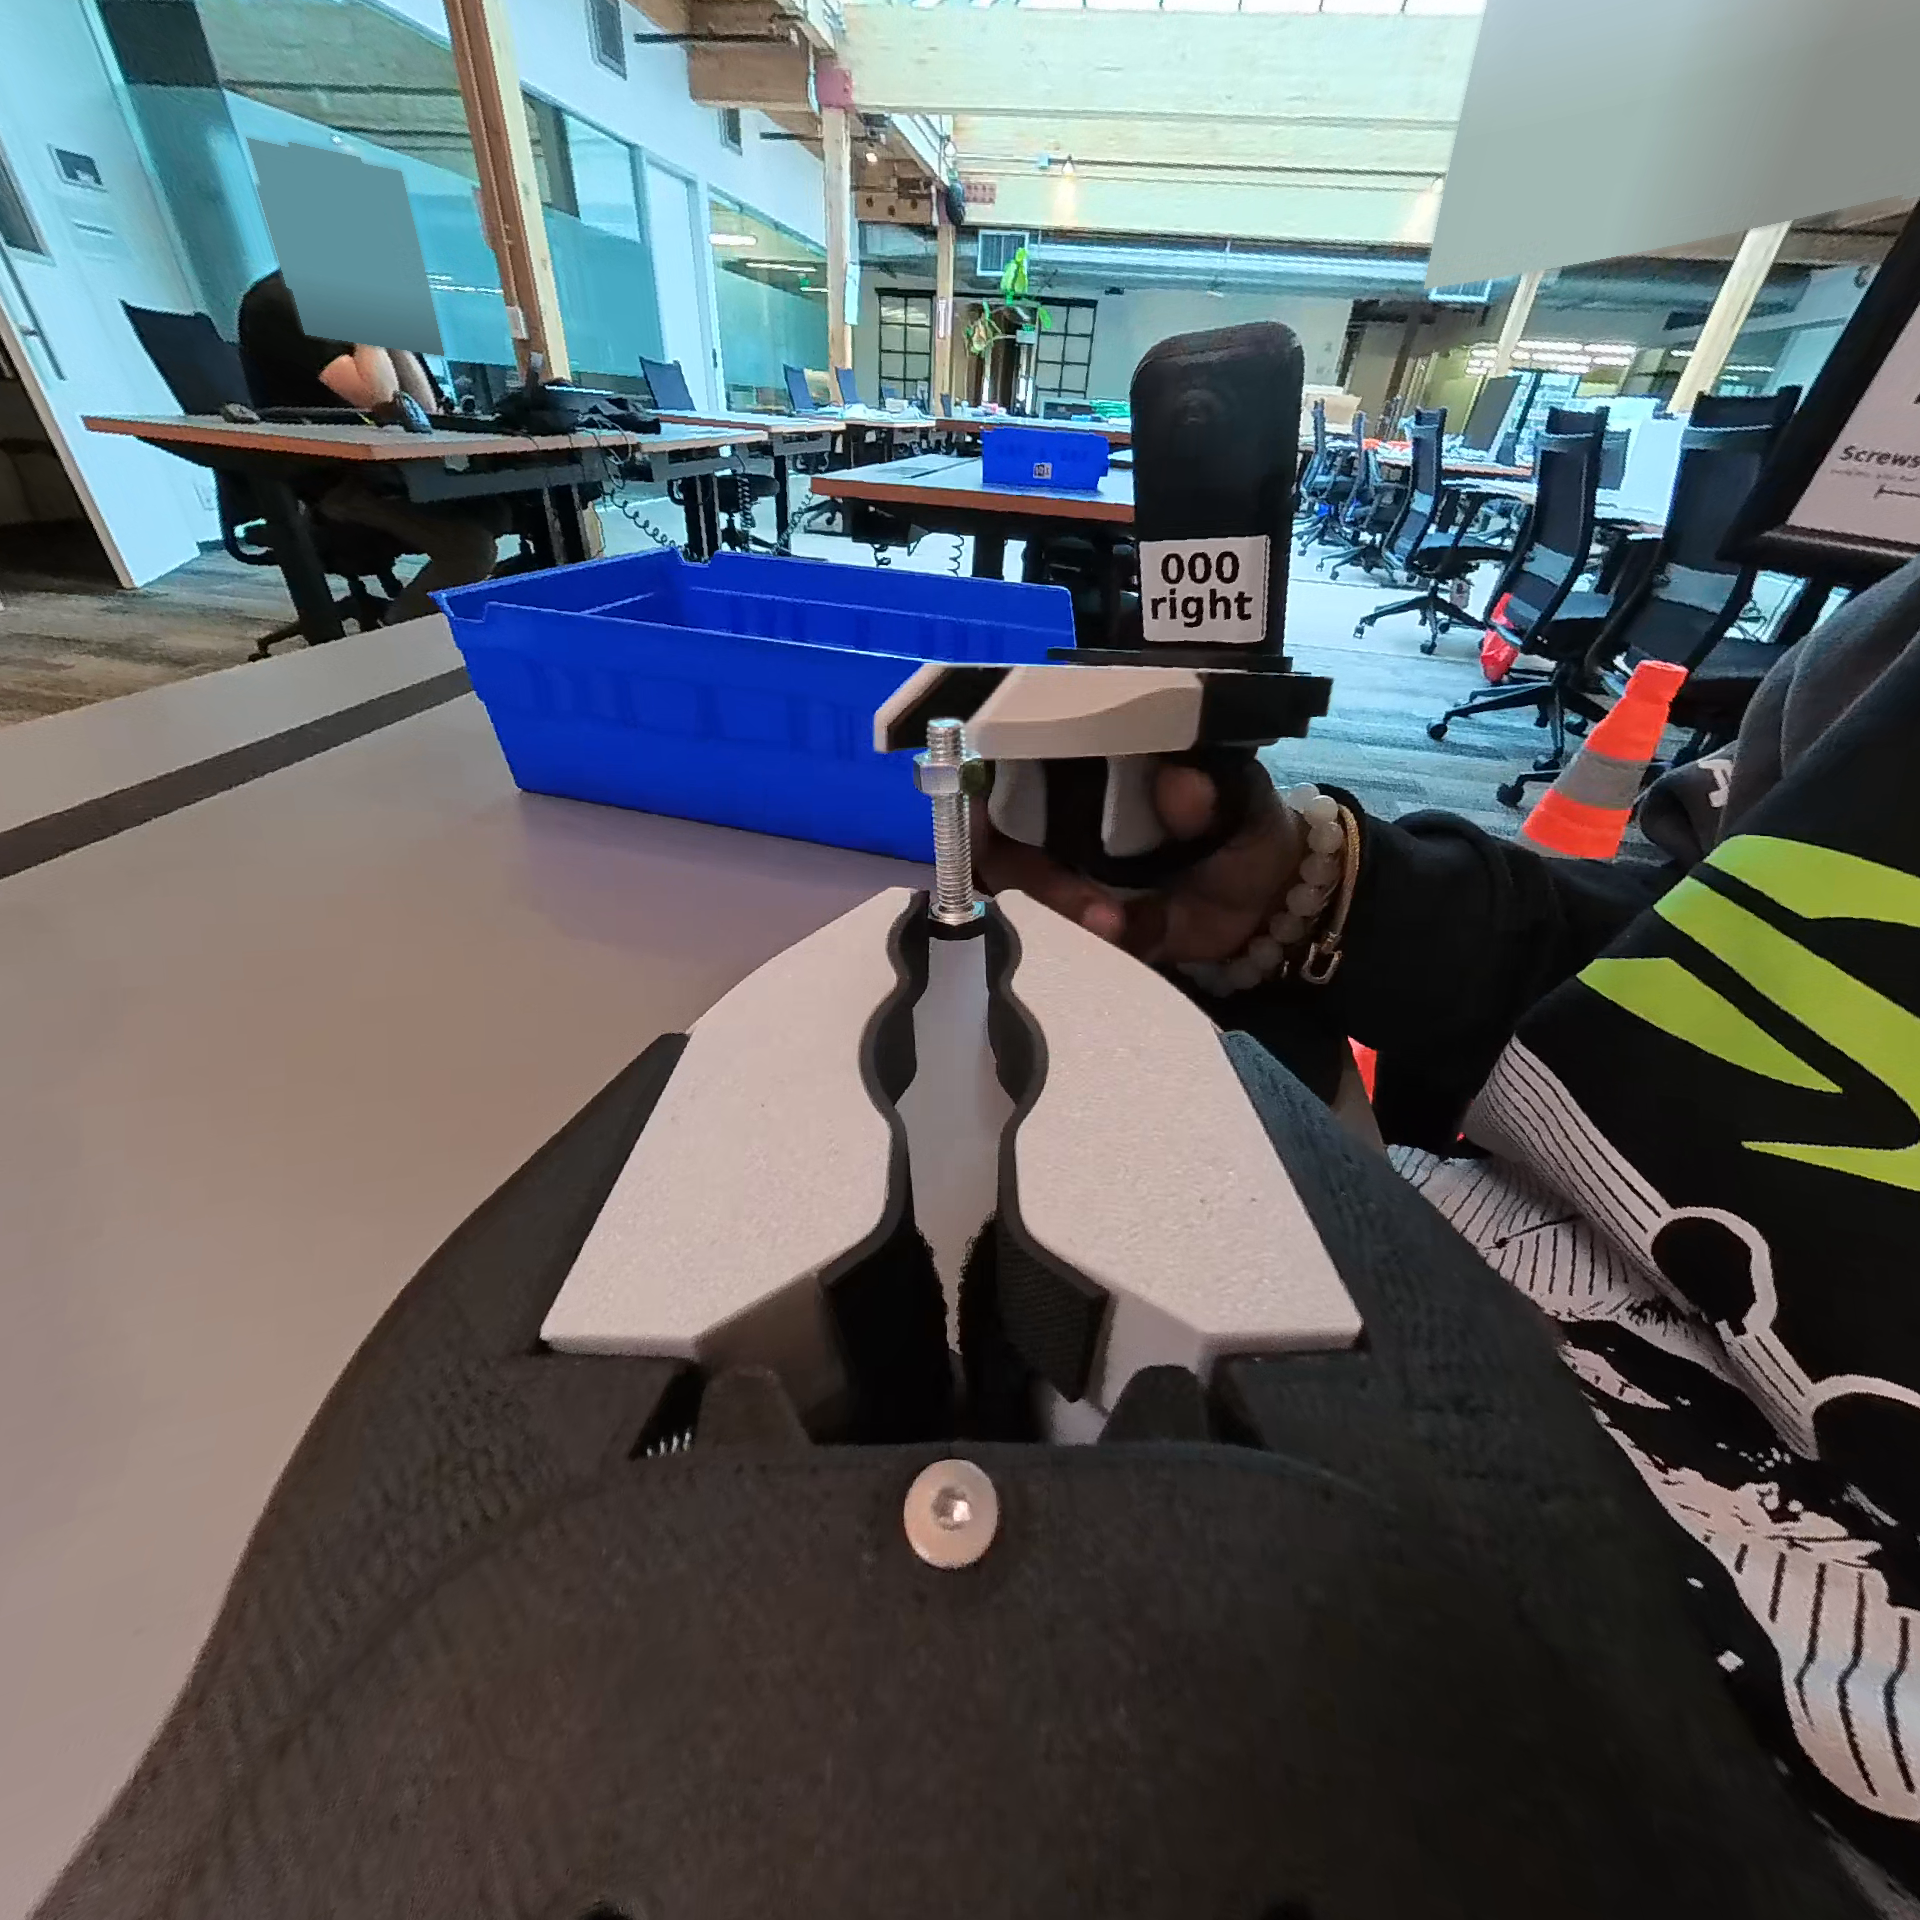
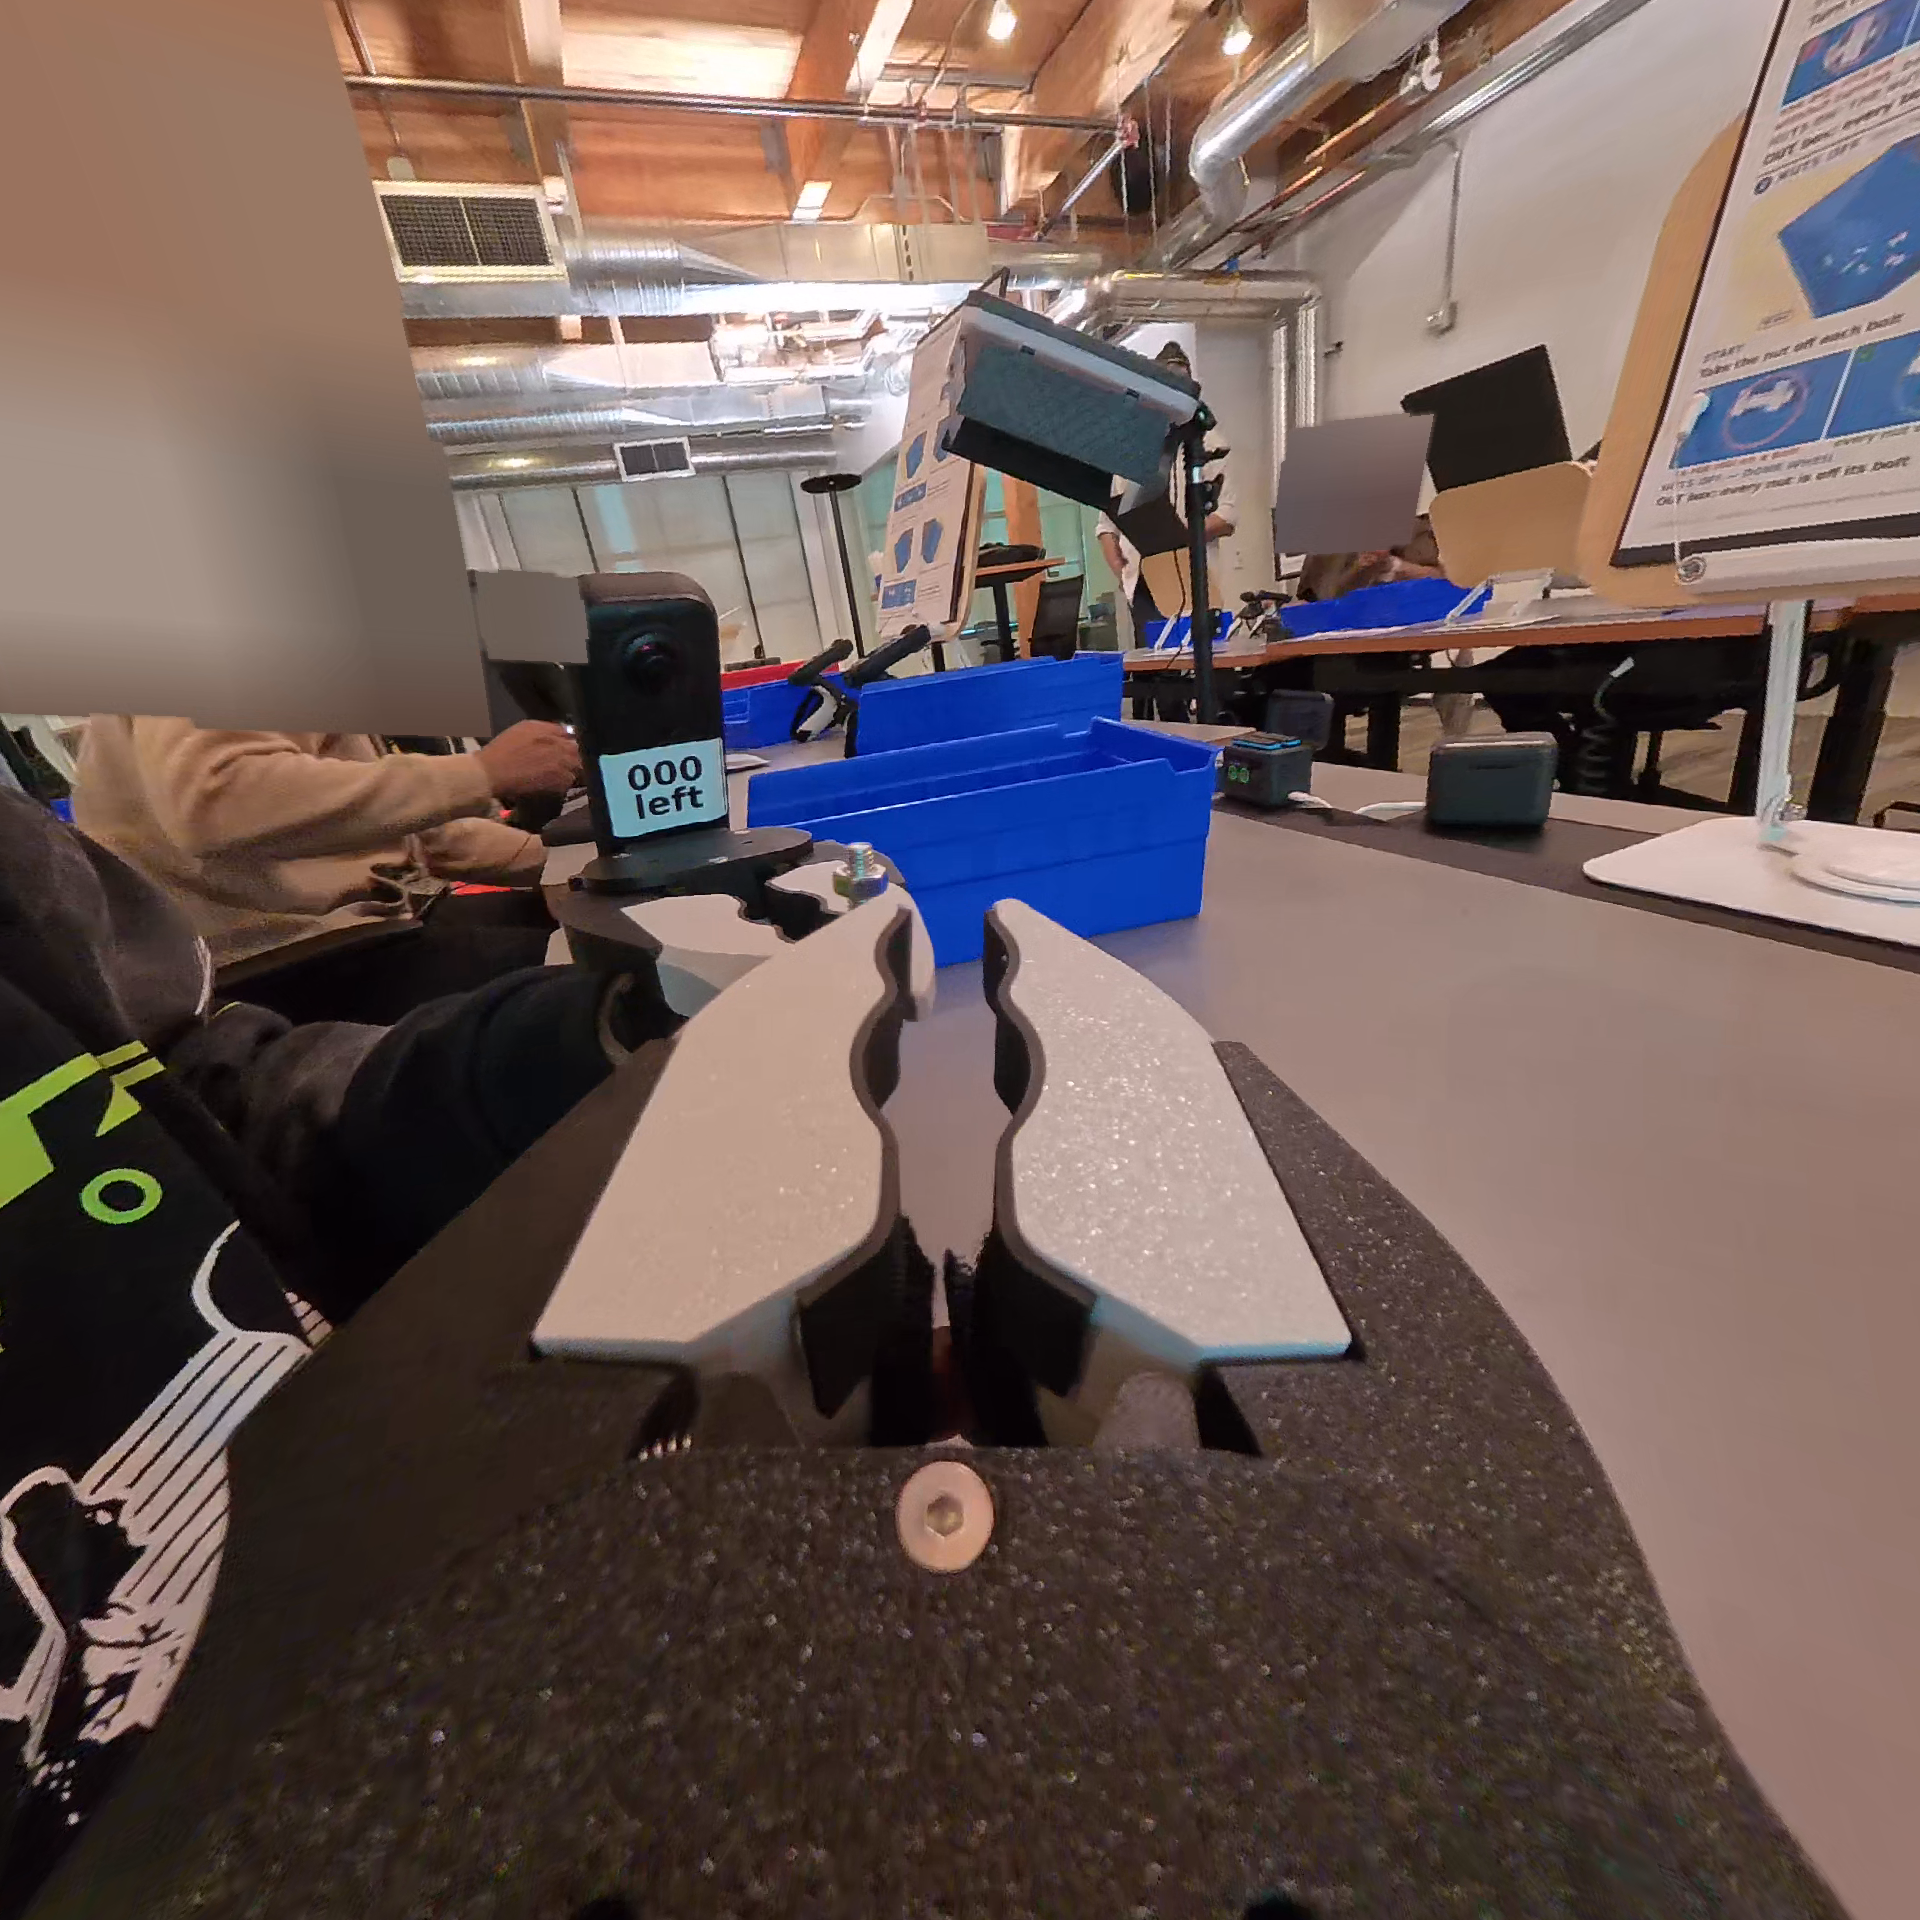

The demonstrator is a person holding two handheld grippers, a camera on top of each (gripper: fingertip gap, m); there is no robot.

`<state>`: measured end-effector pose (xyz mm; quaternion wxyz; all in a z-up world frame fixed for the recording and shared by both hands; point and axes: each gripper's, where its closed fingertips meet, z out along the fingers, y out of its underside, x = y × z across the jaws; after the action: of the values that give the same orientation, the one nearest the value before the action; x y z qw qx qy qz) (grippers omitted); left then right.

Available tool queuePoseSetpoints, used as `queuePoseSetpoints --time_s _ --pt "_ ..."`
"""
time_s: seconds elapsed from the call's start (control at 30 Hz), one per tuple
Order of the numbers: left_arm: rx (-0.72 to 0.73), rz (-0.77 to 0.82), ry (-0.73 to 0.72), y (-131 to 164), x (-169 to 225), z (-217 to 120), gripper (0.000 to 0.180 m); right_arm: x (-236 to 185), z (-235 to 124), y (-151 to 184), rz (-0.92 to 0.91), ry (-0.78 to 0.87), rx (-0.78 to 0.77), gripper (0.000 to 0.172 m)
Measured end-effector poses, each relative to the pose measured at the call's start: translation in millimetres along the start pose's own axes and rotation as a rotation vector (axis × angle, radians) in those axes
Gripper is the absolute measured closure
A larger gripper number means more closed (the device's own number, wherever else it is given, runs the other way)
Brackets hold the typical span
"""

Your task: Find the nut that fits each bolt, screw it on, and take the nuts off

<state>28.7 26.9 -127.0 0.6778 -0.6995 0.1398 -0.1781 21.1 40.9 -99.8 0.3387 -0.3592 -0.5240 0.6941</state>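
Left gripper [image 1: 951, 920] clamps the upright steel bolt [image 1: 951, 831] by its head at 12 o'clock; the right gripper [image 2: 951, 940] stands slightly parted, empty; the nut [image 1: 940, 774], judged small, rigid, slippery, wants gripping across its flats.

The left gripper [image 1: 958, 914] clamps the head of an upright bolt [image 1: 952, 831]. A nut [image 1: 938, 774] sits near its top, just below the right gripper [image 1: 940, 717].

Grey jaws on black gripper bodies [image 1: 935, 1558]; black sleeve [image 1: 1455, 914], bead bracelet [image 1: 1311, 862].
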Motion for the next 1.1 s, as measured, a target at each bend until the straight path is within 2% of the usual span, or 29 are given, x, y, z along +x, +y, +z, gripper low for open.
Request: queuePoseSetpoints --time_s 0.17,0.3,0.57,0.73,0.83,0.9,1.1 --pt "-0.028 0.017 0.002 5 2 3 0.17 -10 6 5 -0.001 -0.054 -0.027 0.143" --pt "-0.063 0.041 0.01 10 6 7 0.17 -13 12 10 -0.024 -0.062 -0.06 0.138" --pt "-0.084 0.055 0.022 14 9 9 0.17 -12 15 13 -0.039 -0.045 -0.078 0.14" --pt "-0.046 0.029 0.004 8 4 5 0.17 -8 9 8 -0.029 -0.035 -0.048 0.145" --pt "-0.009 0.009 -0.003 2 1 1 0.17 3 2 2 -0.025 0.021 -0.016 0.163" --pt "-0.013 0.012 -0.01 2 0 1 0.17 5 0 -1 -0.018 0.029 0.001 0.165" --pt "-0.035 0.025 -0.01 6 0 3 0.17 -7 5 3 -0.015 -0.036 -0.019 0.146"
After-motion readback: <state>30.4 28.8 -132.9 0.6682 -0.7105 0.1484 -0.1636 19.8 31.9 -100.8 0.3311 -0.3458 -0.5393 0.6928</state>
